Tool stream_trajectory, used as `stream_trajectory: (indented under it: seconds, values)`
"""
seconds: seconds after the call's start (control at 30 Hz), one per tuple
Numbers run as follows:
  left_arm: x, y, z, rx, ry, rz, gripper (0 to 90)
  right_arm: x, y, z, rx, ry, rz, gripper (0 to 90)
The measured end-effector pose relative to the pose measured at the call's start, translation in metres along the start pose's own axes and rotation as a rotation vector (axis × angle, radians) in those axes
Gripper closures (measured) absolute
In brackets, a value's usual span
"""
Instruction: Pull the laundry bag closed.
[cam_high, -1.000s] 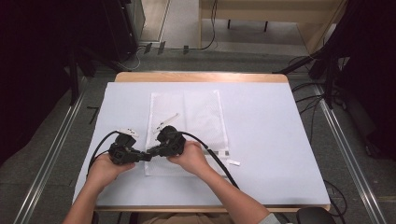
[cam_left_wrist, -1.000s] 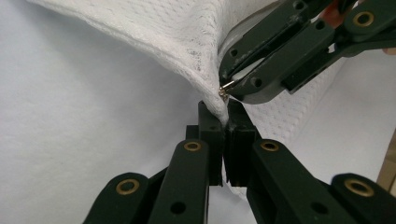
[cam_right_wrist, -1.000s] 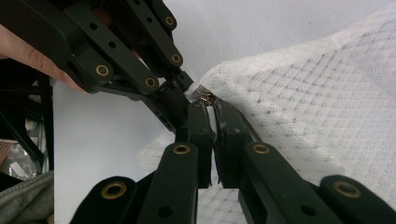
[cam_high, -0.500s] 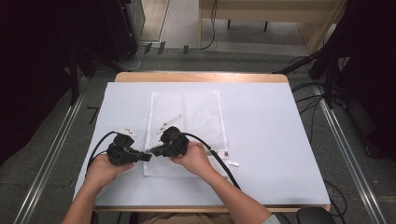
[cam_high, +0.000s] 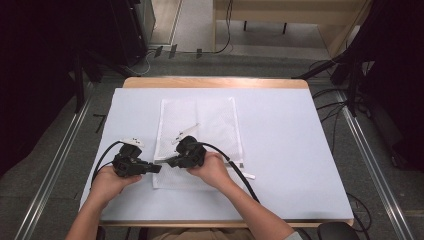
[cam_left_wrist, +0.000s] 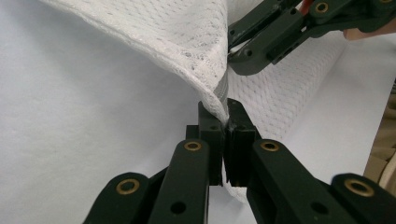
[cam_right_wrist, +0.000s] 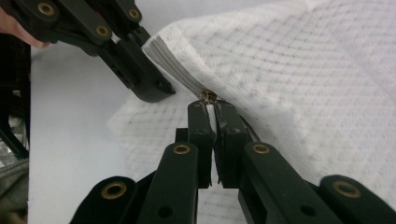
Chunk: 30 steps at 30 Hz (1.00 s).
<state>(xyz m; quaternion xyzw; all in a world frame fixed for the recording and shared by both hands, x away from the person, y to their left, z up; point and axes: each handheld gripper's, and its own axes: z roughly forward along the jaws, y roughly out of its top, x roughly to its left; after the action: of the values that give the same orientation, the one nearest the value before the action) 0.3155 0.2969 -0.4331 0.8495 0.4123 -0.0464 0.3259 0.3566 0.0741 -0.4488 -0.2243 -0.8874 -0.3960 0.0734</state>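
Note:
A white mesh zip bag (cam_high: 200, 120) lies flat on the white table (cam_high: 290, 150), with its near left corner lifted. My left gripper (cam_high: 158, 169) is shut on that corner's seam, and the mesh bag (cam_left_wrist: 177, 32) drapes up from the left gripper (cam_left_wrist: 226, 109). Close beside it, my right gripper (cam_high: 170, 162) is shut on the zipper pull. The small brass slider (cam_right_wrist: 206, 96) sits right at the tips of the right gripper (cam_right_wrist: 210, 106), on the edge of the mesh bag (cam_right_wrist: 299, 70). The two grippers point at each other, a short gap apart.
The table's wooden far edge (cam_high: 215, 82) borders a floor with cables and dark stands. A black cable (cam_high: 235, 165) trails from the right gripper across the table, with a small white tag (cam_high: 248, 175) beside it. The table's right half is bare.
The right gripper has edged slightly to the right, away from the left one, still gripping the bag. The left hand has stayed put.

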Motion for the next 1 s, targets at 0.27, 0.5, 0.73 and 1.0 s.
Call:
stream_trajectory:
  seconds: [0.27,0.5,0.73,1.0]
  values:
    - [0.002,-0.002,-0.002,-0.018,-0.004,-0.013,88.1,-0.011,-0.011,-0.006,0.002,-0.009,0.041,88.0]
    - [0.002,-0.002,-0.002,-0.018,-0.006,-0.010,88.1,-0.011,-0.011,-0.008,0.018,-0.020,0.025,88.0]
    - [0.002,-0.003,-0.004,-0.027,-0.007,-0.017,88.0,-0.012,-0.012,-0.010,0.021,-0.022,0.031,87.9]
    - [0.004,-0.004,-0.005,-0.025,-0.009,-0.014,88.1,-0.015,-0.015,-0.013,0.029,-0.026,0.044,87.9]
